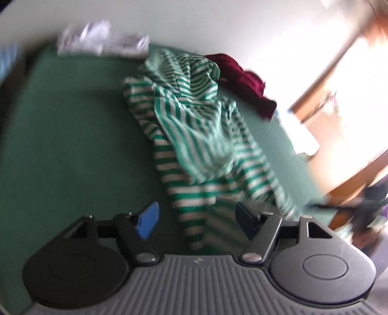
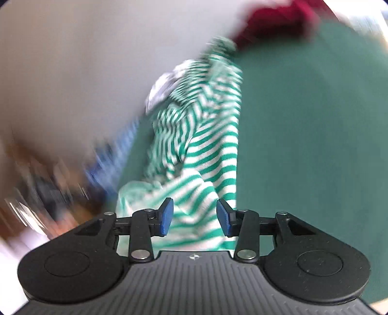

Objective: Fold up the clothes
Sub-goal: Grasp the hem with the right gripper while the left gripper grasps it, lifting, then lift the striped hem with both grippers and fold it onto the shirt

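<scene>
- In the left wrist view, a pale, crumpled bundle of cloth (image 1: 101, 36) lay blurred at the far left edge of the green surface (image 1: 72, 126), against the white wall (image 1: 218, 21).
- The bare green surface filled the left half of that view.
- The left gripper (image 1: 196, 219) pointed down at the surface with its jaws standing wide apart; the blue pads (image 1: 149, 220) pressed on nothing.
- The green-and-white striped garment (image 1: 194, 126) lay rumpled in a long heap down the middle of the surface, its near end reaching into the gap between the open jaws without touching either pad.
- A dark red garment (image 1: 245, 82) sat bunched just behind the striped one, towards the far right of the surface.
- Bright light washed out the right side, where wooden framing (image 1: 322, 75) showed only as a blur.
- In the right wrist view, the left side was smeared; blurred blue (image 2: 116, 155) and brown shapes there could not be identified.
- The striped garment (image 2: 201, 145) ran up the centre, piled in folds on the green surface (image 2: 315, 145).
- The right gripper (image 2: 192, 216) hung over the garment's near end, jaws partly apart, with striped cloth seen between them but neither blue pad (image 2: 166, 216) gripping it.
- The dark red garment (image 2: 278, 21) lay at the top right, beyond the striped one.
</scene>
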Demonstrator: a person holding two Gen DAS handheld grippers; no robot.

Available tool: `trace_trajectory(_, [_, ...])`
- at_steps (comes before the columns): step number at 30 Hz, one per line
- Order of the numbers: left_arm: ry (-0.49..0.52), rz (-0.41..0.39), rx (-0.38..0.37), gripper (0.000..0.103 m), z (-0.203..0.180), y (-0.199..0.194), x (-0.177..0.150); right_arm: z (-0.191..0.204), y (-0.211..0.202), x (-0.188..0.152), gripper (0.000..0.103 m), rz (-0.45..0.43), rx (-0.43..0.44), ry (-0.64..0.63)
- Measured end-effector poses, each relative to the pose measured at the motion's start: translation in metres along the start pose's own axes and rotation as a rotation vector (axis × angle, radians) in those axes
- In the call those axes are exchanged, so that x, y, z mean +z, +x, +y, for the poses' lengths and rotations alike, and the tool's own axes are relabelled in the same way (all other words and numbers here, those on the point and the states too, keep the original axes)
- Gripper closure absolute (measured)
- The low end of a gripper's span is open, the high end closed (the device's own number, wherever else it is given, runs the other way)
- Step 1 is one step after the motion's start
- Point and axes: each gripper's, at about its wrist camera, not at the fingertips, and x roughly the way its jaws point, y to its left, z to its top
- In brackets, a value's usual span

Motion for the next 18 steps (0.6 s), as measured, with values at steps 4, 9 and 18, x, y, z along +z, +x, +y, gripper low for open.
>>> trace_trajectory(4, [0.295, 0.002, -0.014, 0.019, -0.041, 0.007, -0.018, 0.024, 0.015, -0.005, 0.057, 0.058, -0.065, -0.265])
trace_trajectory(9, [0.388, 0.008, -0.041, 0.014, -0.05, 0.047, -0.009, 0.033, 0.056, 0.0, 0.055, 0.131, -0.098, -0.432])
trace_trajectory(18, [0.37, 0.022, -0.04, 0.054, -0.048, 0.083, -0.013, 0.03, 0.076, 0.012, 0.081, 0.149, -0.117, -0.389])
